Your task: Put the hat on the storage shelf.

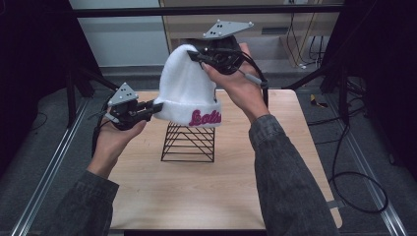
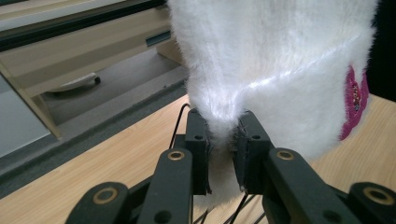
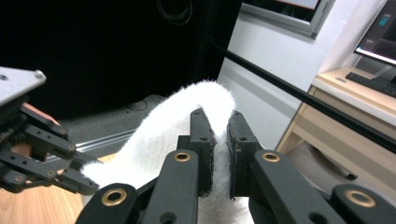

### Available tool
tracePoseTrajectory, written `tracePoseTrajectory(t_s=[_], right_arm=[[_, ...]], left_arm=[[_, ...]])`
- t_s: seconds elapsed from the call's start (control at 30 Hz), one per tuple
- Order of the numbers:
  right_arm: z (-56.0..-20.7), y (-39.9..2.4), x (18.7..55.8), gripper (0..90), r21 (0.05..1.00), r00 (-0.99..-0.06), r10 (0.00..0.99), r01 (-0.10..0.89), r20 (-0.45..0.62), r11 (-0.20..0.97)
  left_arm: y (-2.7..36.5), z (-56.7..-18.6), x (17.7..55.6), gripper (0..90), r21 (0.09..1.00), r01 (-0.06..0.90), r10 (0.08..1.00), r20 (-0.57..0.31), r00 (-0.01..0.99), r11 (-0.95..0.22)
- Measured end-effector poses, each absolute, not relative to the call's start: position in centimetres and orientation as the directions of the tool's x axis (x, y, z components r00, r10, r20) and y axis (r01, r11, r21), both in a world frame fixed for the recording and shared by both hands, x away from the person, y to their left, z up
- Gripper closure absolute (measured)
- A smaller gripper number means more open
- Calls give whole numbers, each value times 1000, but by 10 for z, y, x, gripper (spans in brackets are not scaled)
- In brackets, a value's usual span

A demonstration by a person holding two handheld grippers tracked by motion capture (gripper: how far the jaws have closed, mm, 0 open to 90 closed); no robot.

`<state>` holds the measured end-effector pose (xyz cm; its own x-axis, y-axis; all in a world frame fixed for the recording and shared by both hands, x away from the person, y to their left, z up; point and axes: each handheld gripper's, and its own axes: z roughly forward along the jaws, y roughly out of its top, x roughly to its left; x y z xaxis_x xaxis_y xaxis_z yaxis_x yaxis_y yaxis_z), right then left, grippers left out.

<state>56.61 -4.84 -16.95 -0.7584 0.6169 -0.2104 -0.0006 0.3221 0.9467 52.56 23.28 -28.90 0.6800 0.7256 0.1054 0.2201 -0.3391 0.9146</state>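
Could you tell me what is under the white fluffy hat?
A black wire stand sits under the white hat, its lower tiers showing on the wooden table. The hat covers the stand's top, so how it rests there cannot be seen.

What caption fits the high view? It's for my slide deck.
Left gripper pinches the white beanie's cuff, right gripper its crown, over a wire stand.

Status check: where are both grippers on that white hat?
Left gripper shut on white hat cuff. Right gripper shut on its crown. Hat sits over wire stand; nothing in the way.
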Motion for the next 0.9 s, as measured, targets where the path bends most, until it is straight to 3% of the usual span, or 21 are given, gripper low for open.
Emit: tracePoseTrajectory(t_s=[0.57, 0.9], right_arm=[[-217, -44, 592, 835, 927, -762, 622, 80, -181, 367], [-226, -43, 589, 835, 925, -774, 607, 77, -178, 371]], left_arm=[[236, -325, 541, 777, 903, 280, 762, 77, 642, -327], [245, -340, 542, 790, 900, 295, 776, 72, 626, -321]])
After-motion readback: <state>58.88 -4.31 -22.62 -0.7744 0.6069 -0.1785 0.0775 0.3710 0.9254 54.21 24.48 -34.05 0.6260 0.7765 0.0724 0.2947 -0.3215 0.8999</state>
